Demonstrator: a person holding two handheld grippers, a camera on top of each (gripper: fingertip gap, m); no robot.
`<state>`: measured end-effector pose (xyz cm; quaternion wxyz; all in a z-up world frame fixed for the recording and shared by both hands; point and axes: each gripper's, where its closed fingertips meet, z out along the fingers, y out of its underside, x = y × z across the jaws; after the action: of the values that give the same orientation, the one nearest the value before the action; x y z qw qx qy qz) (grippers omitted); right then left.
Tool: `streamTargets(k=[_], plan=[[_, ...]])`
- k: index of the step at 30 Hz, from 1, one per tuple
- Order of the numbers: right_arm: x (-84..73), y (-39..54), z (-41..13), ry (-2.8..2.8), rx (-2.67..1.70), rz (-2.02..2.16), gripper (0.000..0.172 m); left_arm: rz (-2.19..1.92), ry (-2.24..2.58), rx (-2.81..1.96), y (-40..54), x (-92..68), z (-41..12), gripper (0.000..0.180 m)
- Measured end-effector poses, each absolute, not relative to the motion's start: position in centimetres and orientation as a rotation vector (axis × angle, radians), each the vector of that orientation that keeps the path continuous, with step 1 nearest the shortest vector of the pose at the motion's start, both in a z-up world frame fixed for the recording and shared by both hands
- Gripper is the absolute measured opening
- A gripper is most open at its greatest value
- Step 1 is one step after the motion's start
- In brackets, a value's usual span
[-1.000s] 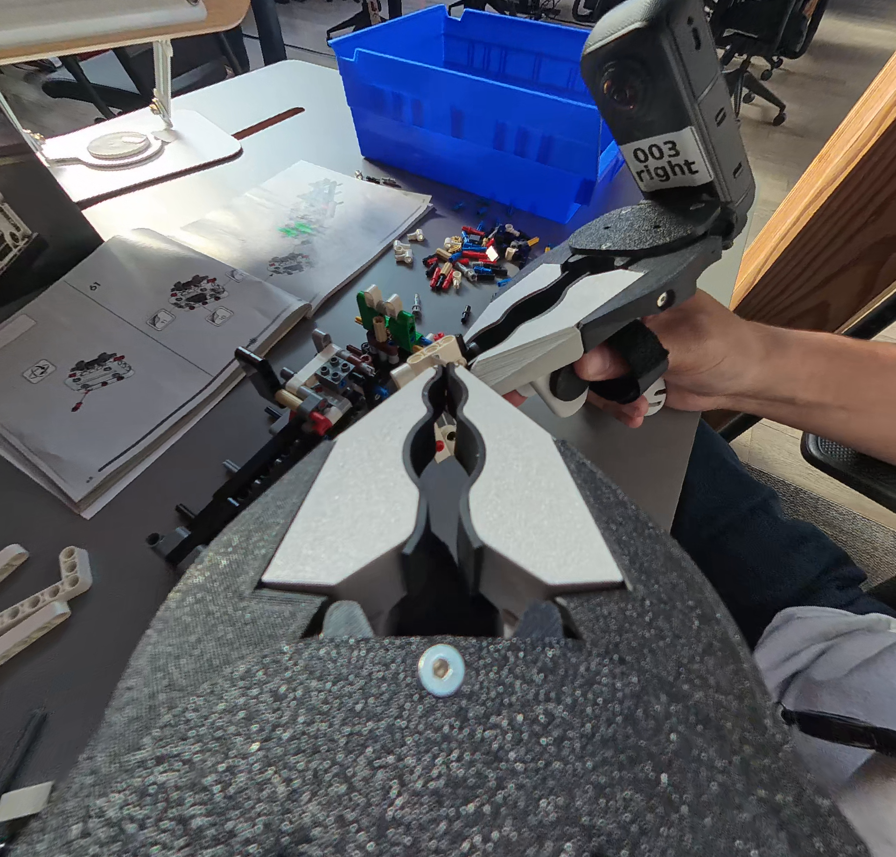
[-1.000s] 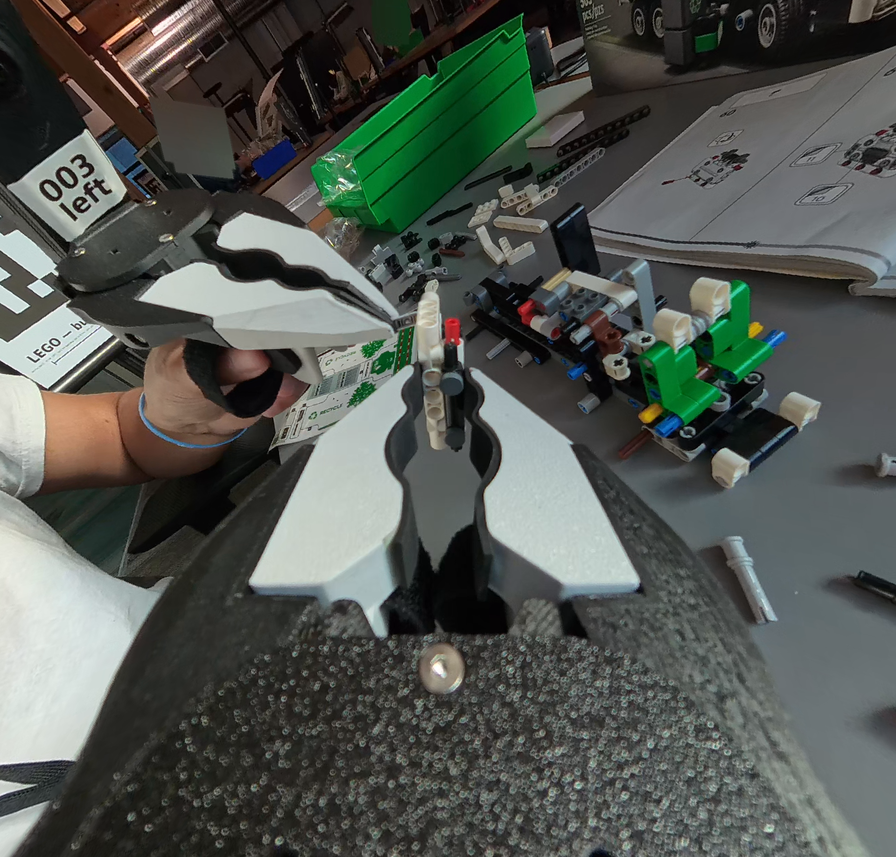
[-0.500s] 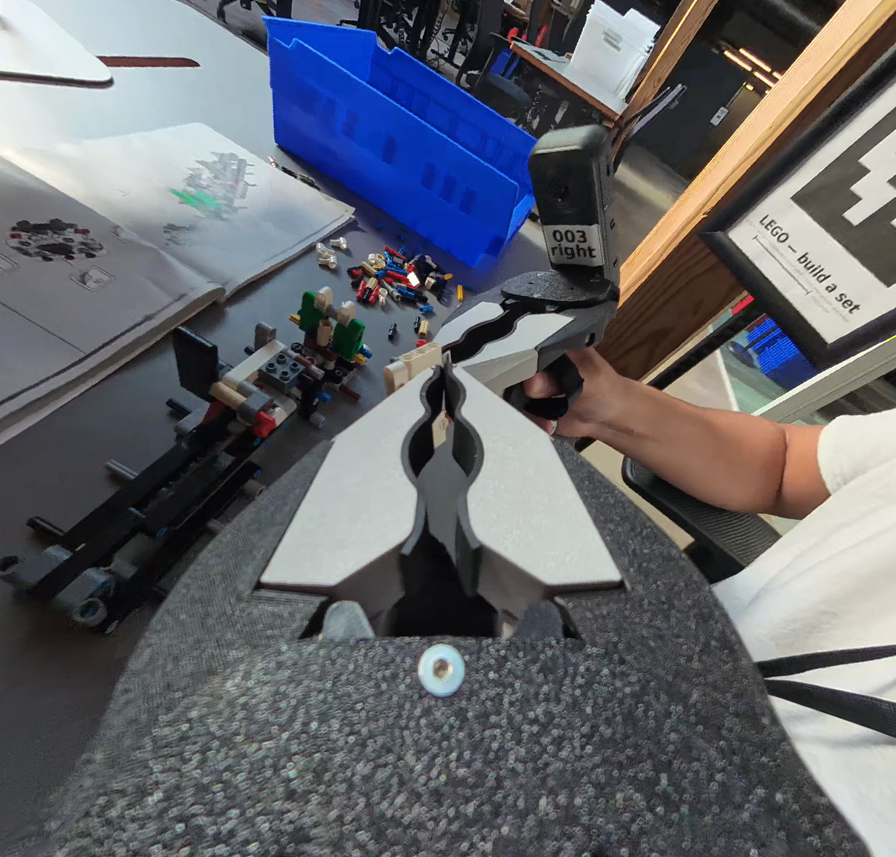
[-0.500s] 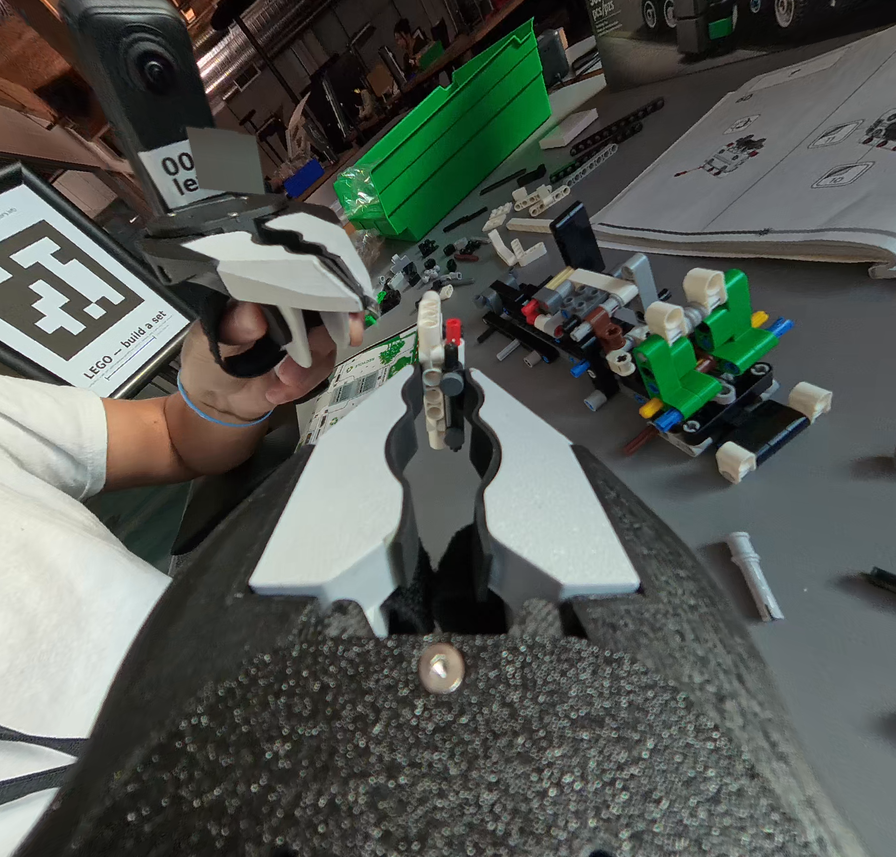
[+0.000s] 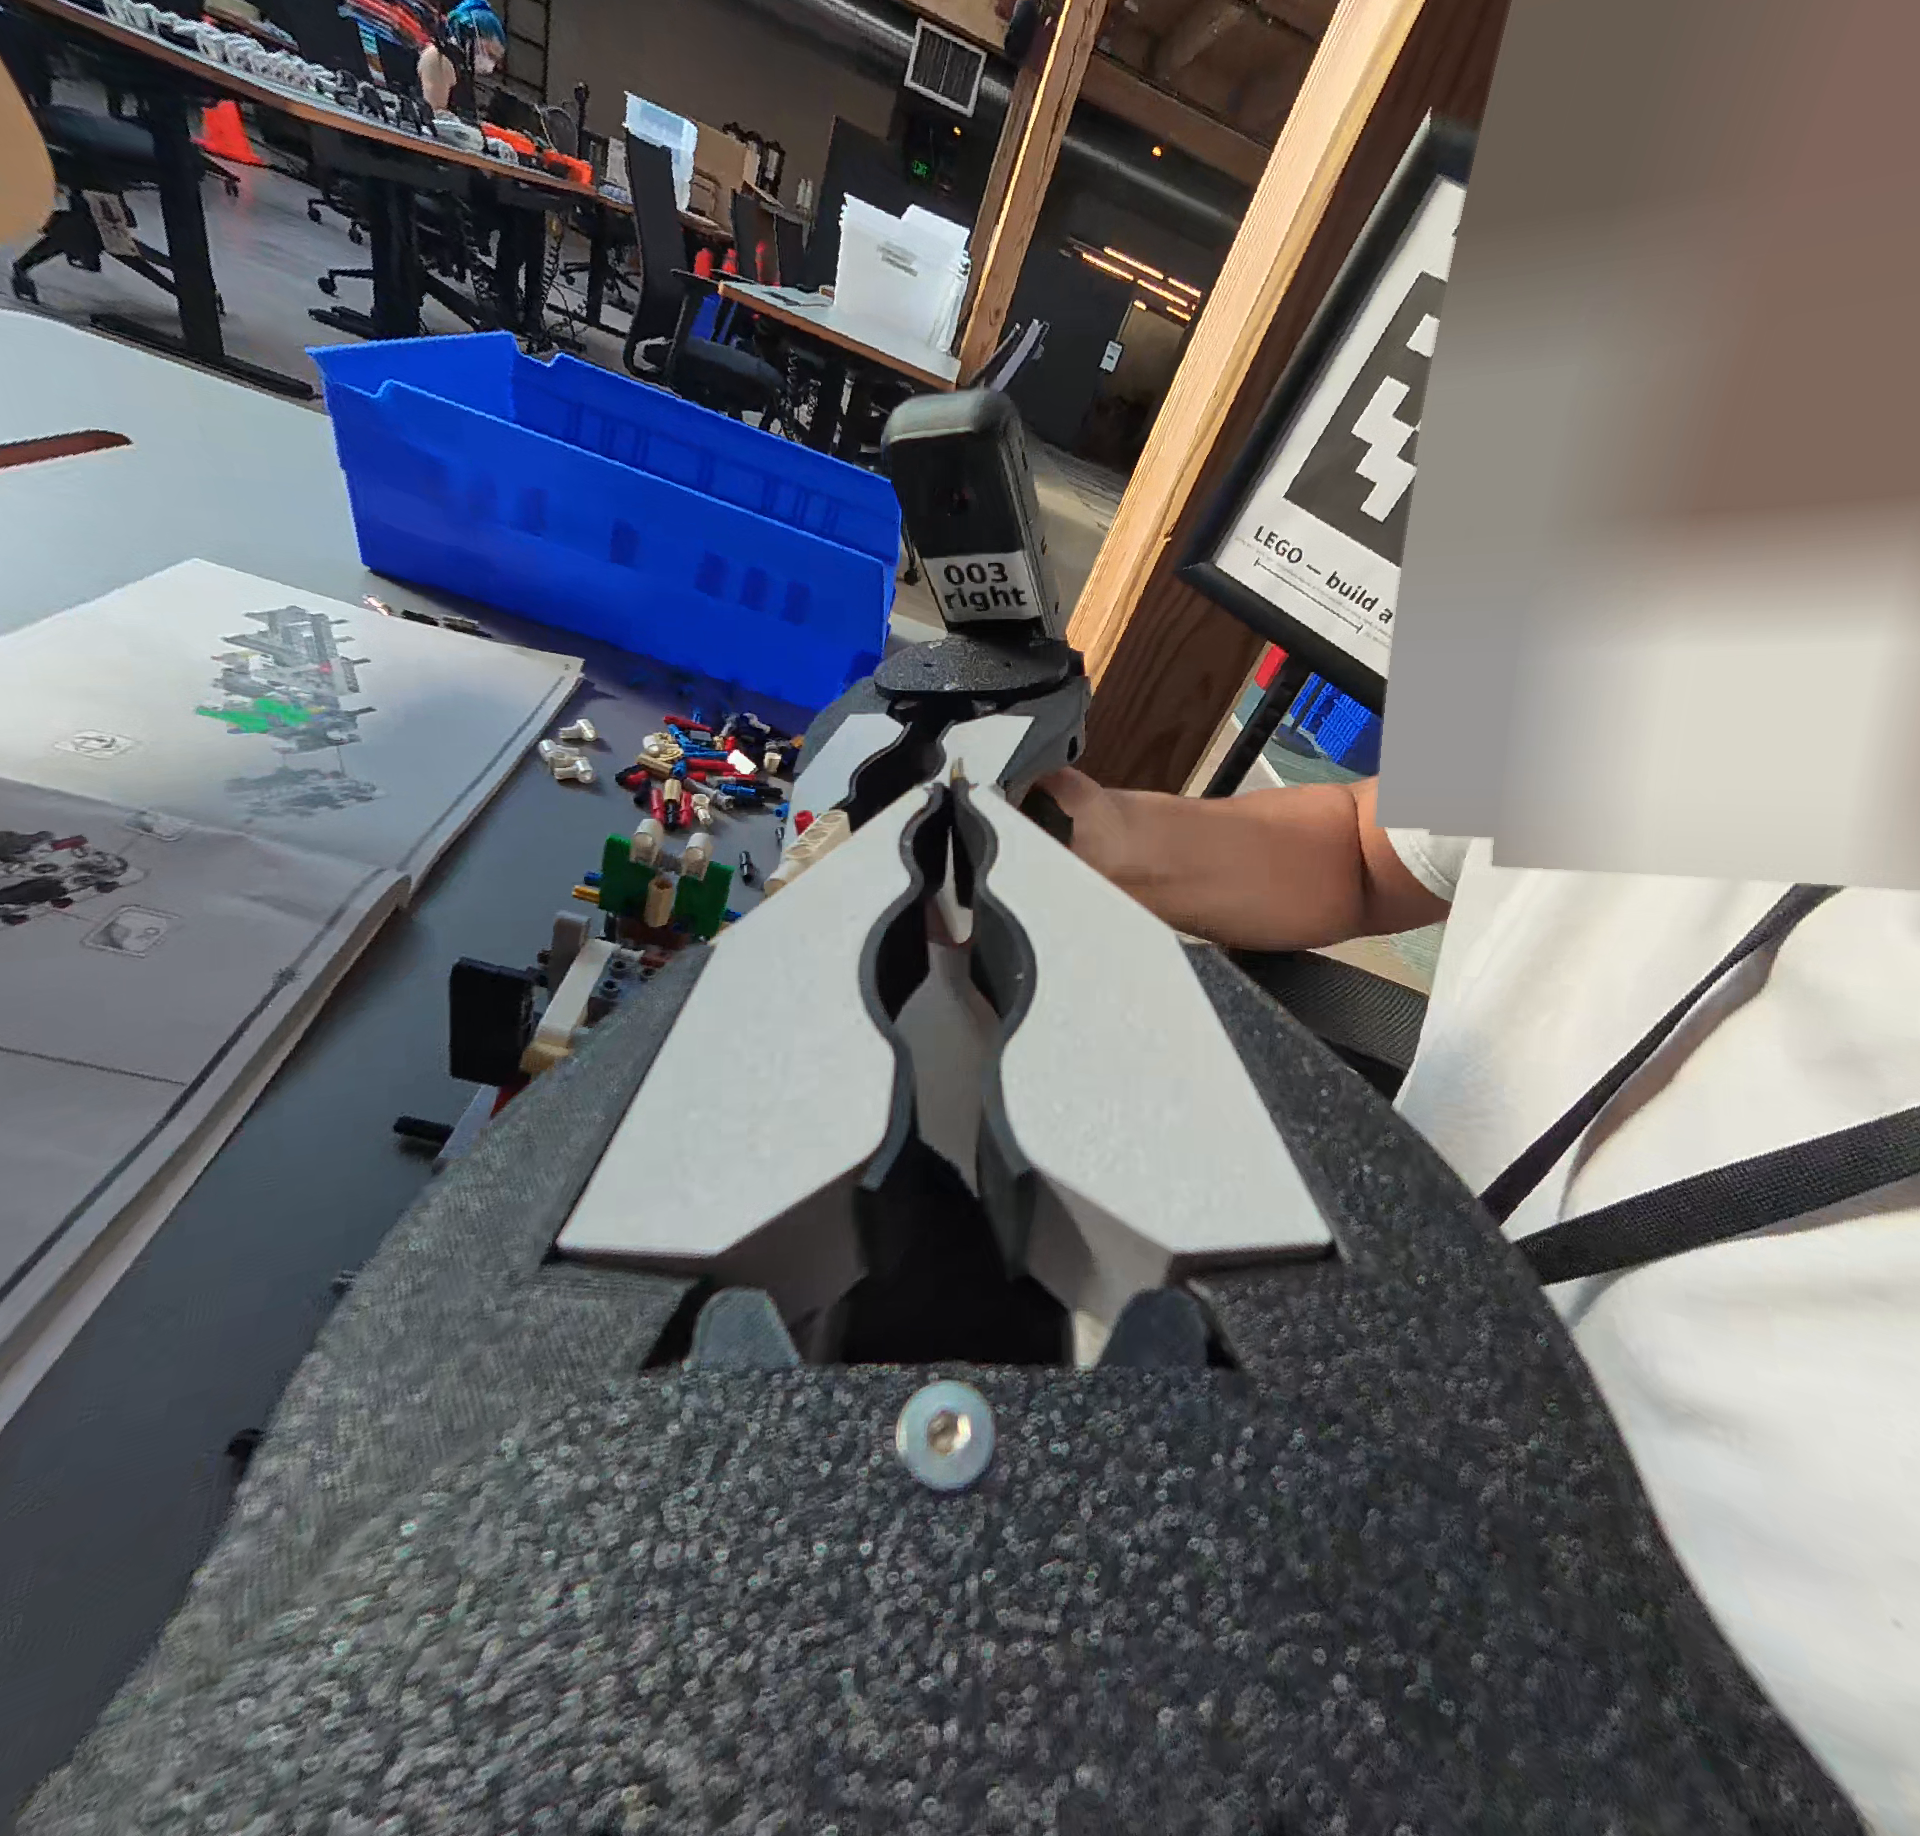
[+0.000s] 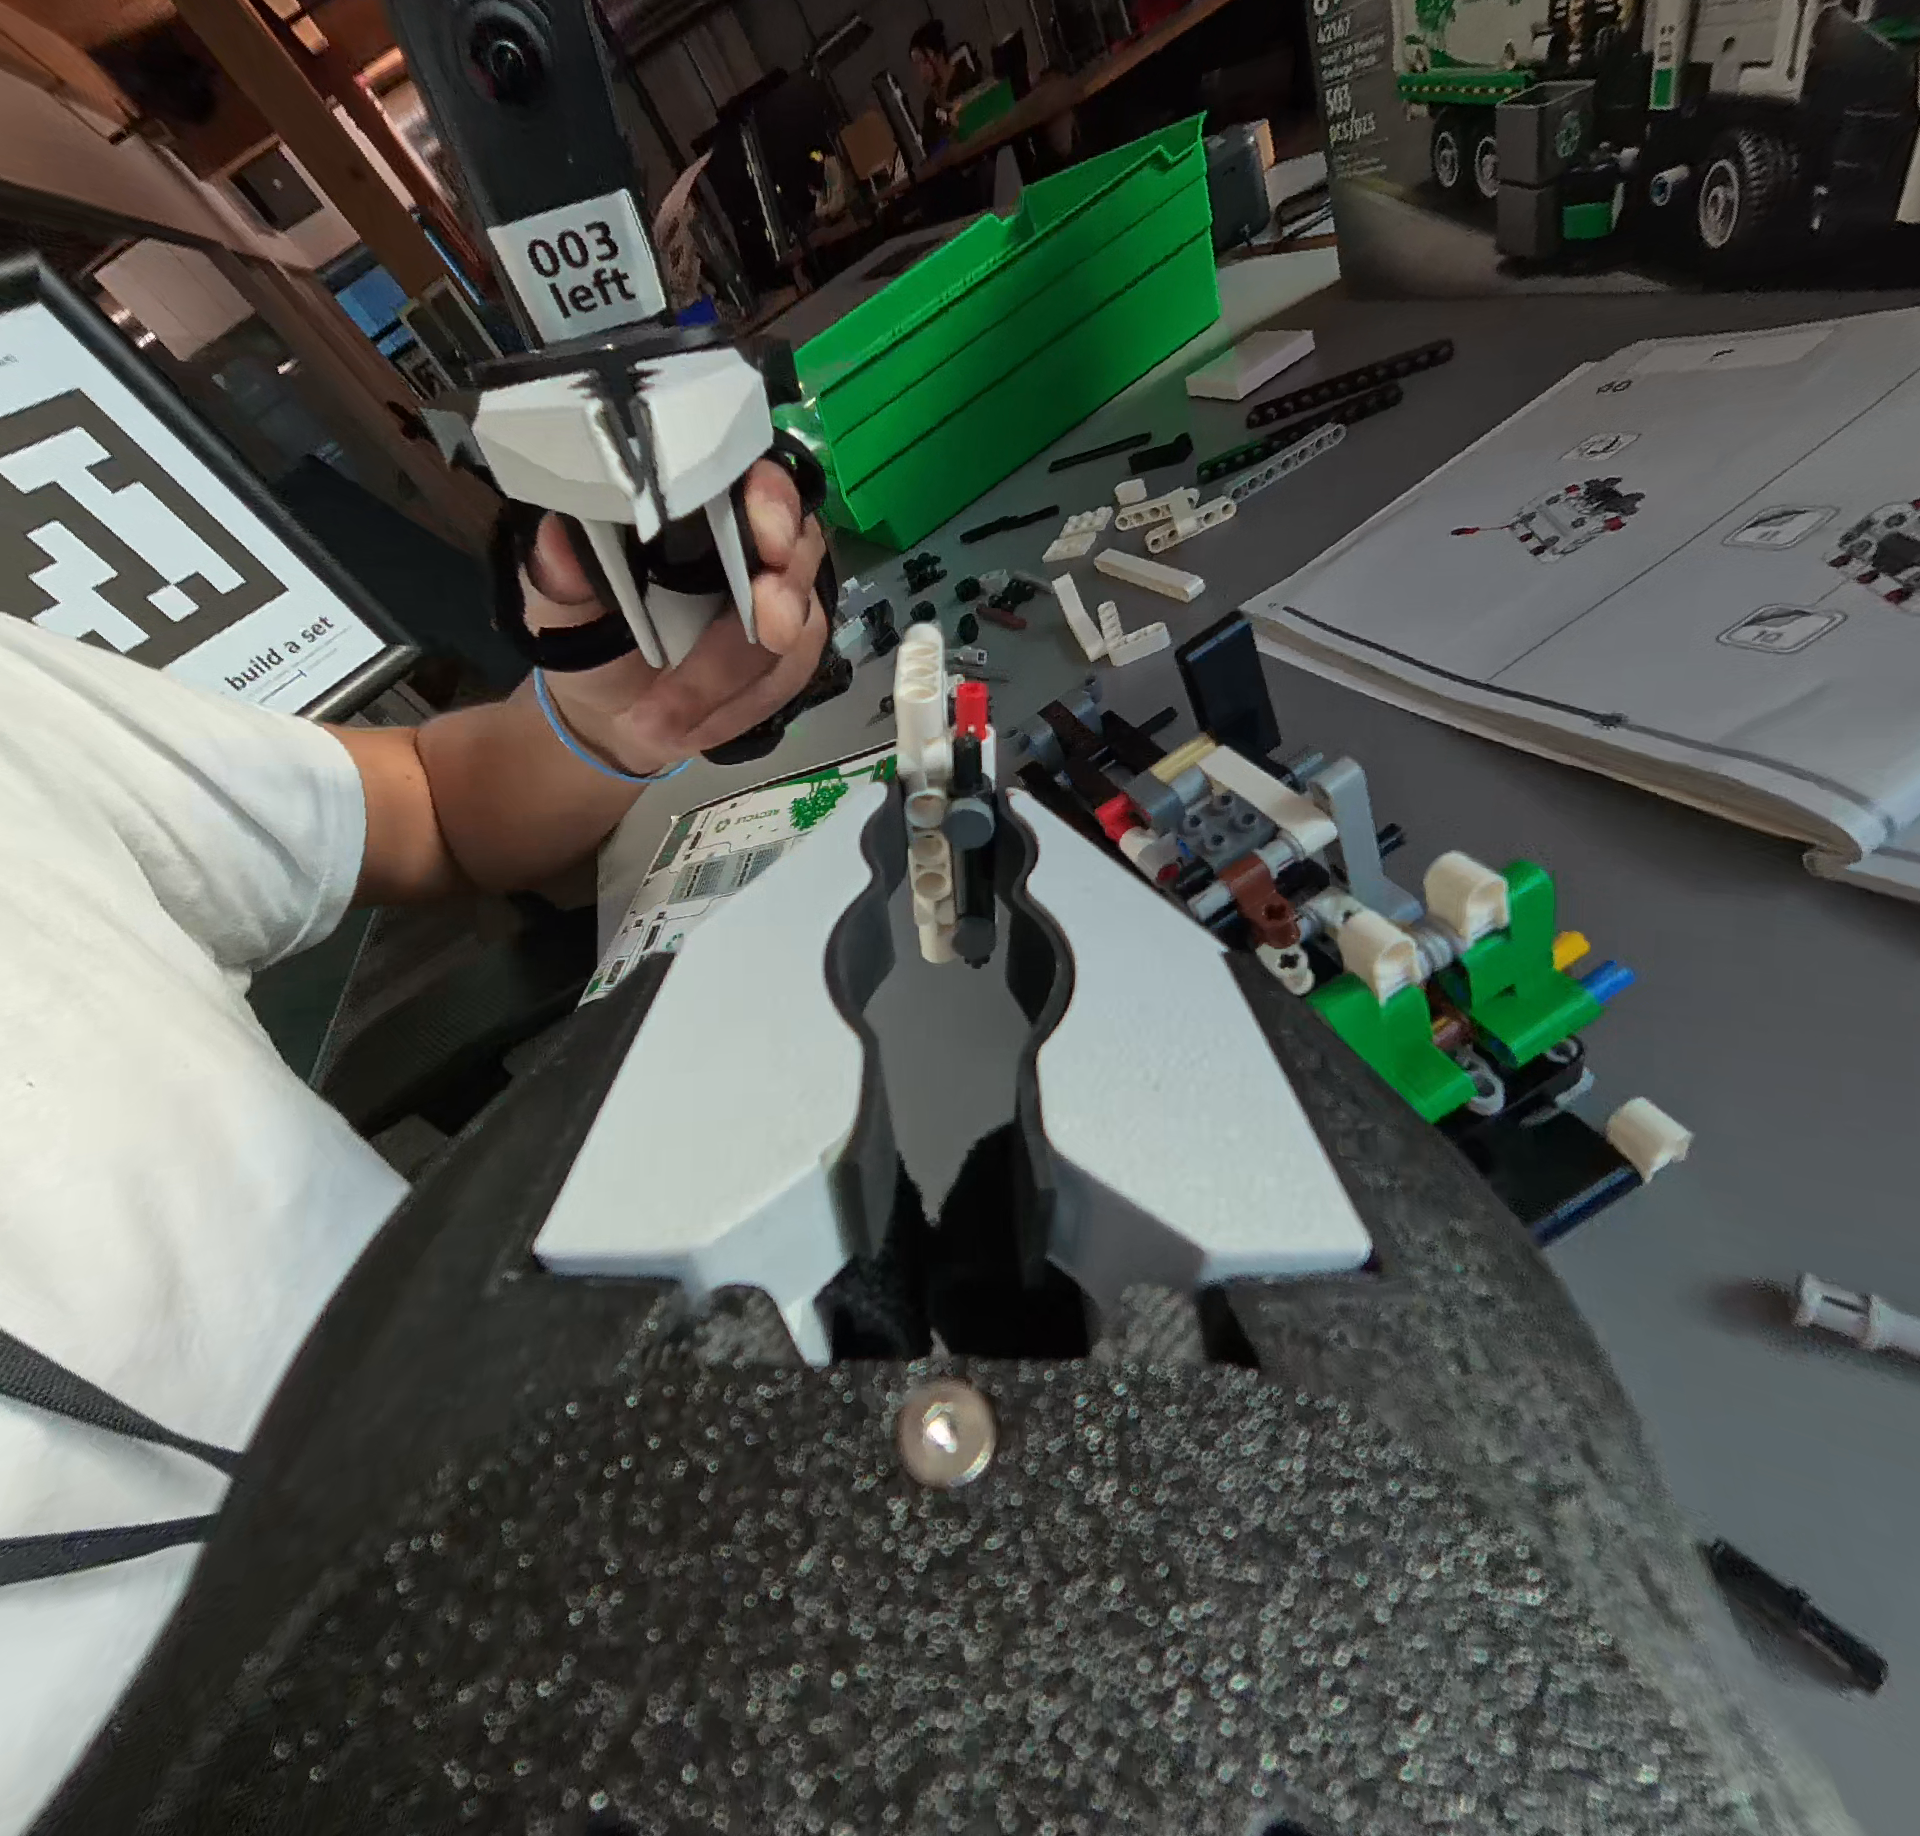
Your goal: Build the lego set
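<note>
My left gripper (image 5: 948, 794) is shut on a small thin pale piece (image 5: 954, 916); its tan tip pokes out past the fingertips. In the right wrist view this gripper (image 6: 629, 446) is raised and faces the camera. My right gripper (image 6: 948, 799) is shut on a small brick assembly (image 6: 940, 830): a white holed beam, a black axle with a grey bush, and a red pin on top. In the left wrist view the right gripper (image 5: 914, 747) sits just beyond my left fingertips, the white beam (image 5: 819, 839) sticking out to the left. A partly built model (image 6: 1351, 903) with green parts lies on the table.
A blue bin (image 5: 623, 508), an open instruction booklet (image 5: 260, 747) and a pile of small parts (image 5: 707, 758) lie to the left. A green bin (image 6: 1018, 332), the set's box (image 6: 1610, 93), loose white beams (image 6: 1143, 560) and a sticker sheet (image 6: 727, 851) are on the grey table. A framed sign (image 6: 104, 519) stands beside it. Left tips to right tips: about 7 cm.
My left gripper has lifted and swung to the right, and now points straight at the right gripper. The right gripper has barely moved. Both grasps stay as they were.
</note>
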<state>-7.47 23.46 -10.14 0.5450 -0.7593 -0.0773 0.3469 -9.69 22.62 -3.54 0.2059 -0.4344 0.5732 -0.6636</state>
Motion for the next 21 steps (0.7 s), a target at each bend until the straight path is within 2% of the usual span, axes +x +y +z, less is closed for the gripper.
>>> streamTargets(k=[8, 15, 21], plan=[[-9.4, 28.4, -7.0, -0.483, -1.85, 0.733, 0.014, -1.816, 1.383, -1.207, 30.2, -11.2, -1.5, 0.0], [-12.2, 29.6, -9.1, -0.353, -1.884, 0.906, 0.013, -1.861, 1.32, -1.262, 32.0, -12.0, -3.0, 0.0], [-13.0, 28.3, -9.8, -0.353, -1.804, 0.872, 0.013, -1.904, 1.38, -1.318, 30.0, -11.7, -4.6, 0.0]])
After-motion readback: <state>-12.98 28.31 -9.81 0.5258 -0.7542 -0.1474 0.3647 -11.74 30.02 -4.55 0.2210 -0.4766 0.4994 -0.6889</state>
